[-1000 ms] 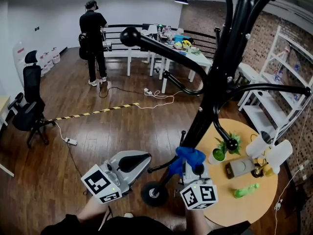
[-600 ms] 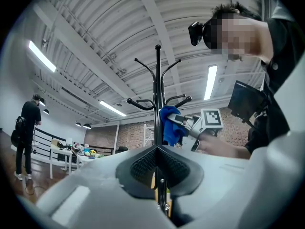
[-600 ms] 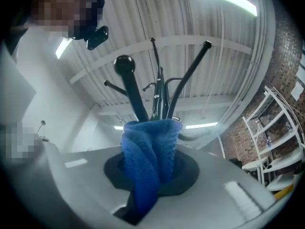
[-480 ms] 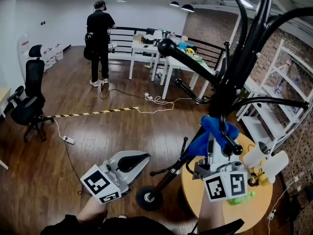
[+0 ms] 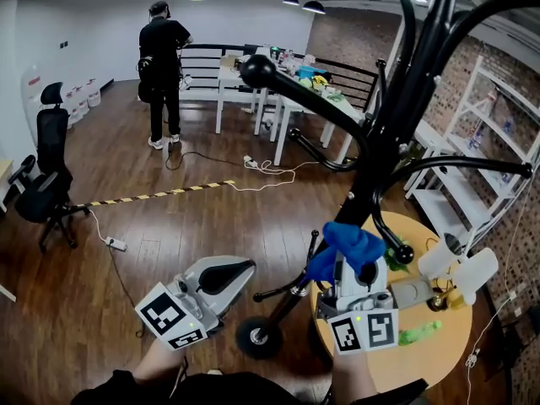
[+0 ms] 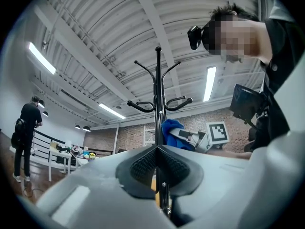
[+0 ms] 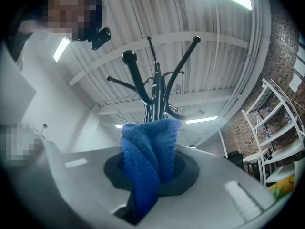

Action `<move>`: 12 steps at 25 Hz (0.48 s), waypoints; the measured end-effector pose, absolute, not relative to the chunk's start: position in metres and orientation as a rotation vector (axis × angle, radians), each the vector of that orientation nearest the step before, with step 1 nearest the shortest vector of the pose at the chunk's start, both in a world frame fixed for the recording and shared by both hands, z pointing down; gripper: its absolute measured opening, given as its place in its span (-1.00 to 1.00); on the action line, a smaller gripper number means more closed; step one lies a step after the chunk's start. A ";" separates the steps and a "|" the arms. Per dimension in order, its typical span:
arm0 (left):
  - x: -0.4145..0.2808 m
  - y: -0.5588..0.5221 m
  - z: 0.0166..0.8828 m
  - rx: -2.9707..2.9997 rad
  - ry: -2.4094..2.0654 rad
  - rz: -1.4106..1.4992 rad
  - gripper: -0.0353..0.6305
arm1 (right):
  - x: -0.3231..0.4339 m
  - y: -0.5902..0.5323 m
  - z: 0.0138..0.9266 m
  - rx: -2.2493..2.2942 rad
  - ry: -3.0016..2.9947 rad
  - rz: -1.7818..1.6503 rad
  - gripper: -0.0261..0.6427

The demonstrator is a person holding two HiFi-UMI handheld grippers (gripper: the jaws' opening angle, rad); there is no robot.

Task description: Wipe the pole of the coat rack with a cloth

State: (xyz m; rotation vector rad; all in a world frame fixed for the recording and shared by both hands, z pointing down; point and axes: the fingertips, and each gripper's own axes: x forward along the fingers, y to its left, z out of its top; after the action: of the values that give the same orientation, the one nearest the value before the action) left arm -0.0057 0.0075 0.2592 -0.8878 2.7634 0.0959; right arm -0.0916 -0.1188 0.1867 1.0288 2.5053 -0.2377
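Observation:
The black coat rack pole (image 5: 375, 180) rises slantwise from its round base (image 5: 256, 337) to the upper right, with ball-tipped hook arms (image 5: 257, 71) branching off. My right gripper (image 5: 352, 268) is shut on a bunched blue cloth (image 5: 350, 243), which presses against the pole's lower part just below the lowest hooks. In the right gripper view the cloth (image 7: 148, 156) fills the jaws, with the pole (image 7: 155, 101) behind it. My left gripper (image 5: 246, 269) hovers left of the base, shut and holding nothing. In the left gripper view it (image 6: 156, 149) points at the pole (image 6: 157, 94) and the cloth (image 6: 171, 129).
A round wooden table (image 5: 426, 369) with a small plant (image 5: 396, 251) and small items stands right beside the pole. White shelving (image 5: 477, 154) is at the right. A person (image 5: 160, 66) stands far back near white tables (image 5: 295, 99). An office chair (image 5: 42, 180) and floor cables (image 5: 114, 243) lie left.
My right gripper carried the cloth up the pole, then came back down a little. The left gripper has stayed where it was.

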 end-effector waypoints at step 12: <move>-0.017 -0.014 0.267 -0.949 2.775 0.081 -0.88 | -0.102 -0.116 0.354 1.078 2.811 -0.219 -0.76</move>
State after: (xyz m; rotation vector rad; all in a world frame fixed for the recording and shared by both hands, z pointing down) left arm -0.0167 -0.0139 0.2670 -0.9488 2.7748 0.0806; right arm -0.1015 -0.1164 0.3539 1.0784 2.8111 -0.2193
